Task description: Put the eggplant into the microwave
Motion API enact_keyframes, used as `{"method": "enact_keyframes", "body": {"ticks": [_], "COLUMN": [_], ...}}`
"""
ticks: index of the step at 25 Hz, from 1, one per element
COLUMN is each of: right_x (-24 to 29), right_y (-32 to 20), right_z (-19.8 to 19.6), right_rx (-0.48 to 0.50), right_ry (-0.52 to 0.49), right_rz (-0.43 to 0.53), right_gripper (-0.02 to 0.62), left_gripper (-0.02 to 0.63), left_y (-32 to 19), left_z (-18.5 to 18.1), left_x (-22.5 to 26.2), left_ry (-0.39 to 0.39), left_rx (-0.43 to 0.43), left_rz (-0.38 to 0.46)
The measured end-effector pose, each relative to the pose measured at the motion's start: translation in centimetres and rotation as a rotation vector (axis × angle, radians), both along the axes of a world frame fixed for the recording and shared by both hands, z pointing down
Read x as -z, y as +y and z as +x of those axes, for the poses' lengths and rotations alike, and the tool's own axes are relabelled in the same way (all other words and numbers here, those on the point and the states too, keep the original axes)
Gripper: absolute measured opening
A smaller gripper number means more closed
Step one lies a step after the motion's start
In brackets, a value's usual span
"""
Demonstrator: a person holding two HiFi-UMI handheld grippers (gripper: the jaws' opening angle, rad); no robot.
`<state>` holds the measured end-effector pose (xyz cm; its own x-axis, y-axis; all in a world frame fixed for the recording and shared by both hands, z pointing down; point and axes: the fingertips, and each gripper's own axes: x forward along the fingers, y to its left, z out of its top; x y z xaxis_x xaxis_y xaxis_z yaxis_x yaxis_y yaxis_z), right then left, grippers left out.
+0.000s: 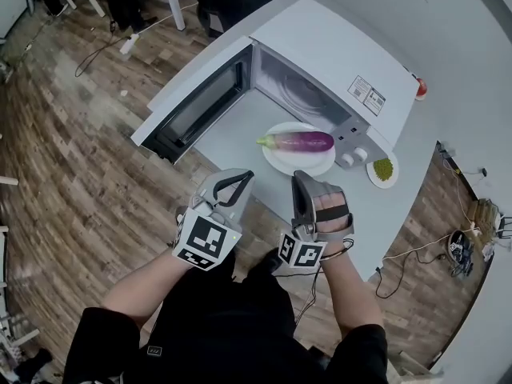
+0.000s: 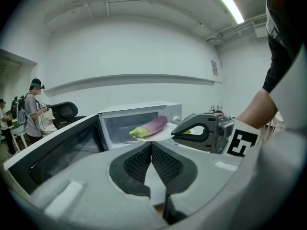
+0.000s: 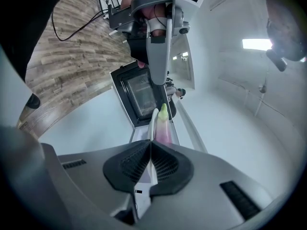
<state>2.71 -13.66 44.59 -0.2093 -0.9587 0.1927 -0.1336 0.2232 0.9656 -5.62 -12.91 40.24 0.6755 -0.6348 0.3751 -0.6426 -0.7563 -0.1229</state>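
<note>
A purple eggplant (image 1: 300, 141) with a green stem end lies on a white plate (image 1: 280, 160), on the white table just in front of the microwave (image 1: 336, 50). The microwave's door (image 1: 196, 106) hangs open to the left and its cavity shows. Both grippers hover side by side over the table's near edge, short of the plate. My left gripper (image 1: 242, 175) is shut and holds nothing. My right gripper (image 1: 300, 175) is shut and empty too. The left gripper view shows the eggplant (image 2: 151, 126) ahead; the right gripper view shows it end-on (image 3: 163, 123).
A small dish of green bits (image 1: 383, 170) sits right of the plate, by the microwave's knobs (image 1: 354, 157). A red object (image 1: 421, 88) lies behind the microwave. Cables trail on the wooden floor (image 1: 64, 174). A person (image 2: 33, 110) stands far left beside an office chair (image 2: 64, 110).
</note>
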Motion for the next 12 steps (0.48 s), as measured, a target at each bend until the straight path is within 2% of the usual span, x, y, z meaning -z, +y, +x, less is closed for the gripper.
{"method": "enact_keyframes", "body": {"ticks": [6,12], "right_x": [-0.2,-0.5], "right_y": [-2.2,-4.5], "right_z": [-2.2,-3.1], "right_rx": [-0.044,-0.065], "right_ry": [0.012,0.02], "right_rz": [0.005,0.01], "right_gripper": [0.021,0.021], "left_gripper": [0.008,0.008], "left_y": [-2.4,-4.0], "left_z": [-2.3,-3.6], "left_x": [0.0,-0.5], "left_ry": [0.004,0.021], "left_rx": [-0.035,-0.028], "left_rz": [0.026,0.018]}}
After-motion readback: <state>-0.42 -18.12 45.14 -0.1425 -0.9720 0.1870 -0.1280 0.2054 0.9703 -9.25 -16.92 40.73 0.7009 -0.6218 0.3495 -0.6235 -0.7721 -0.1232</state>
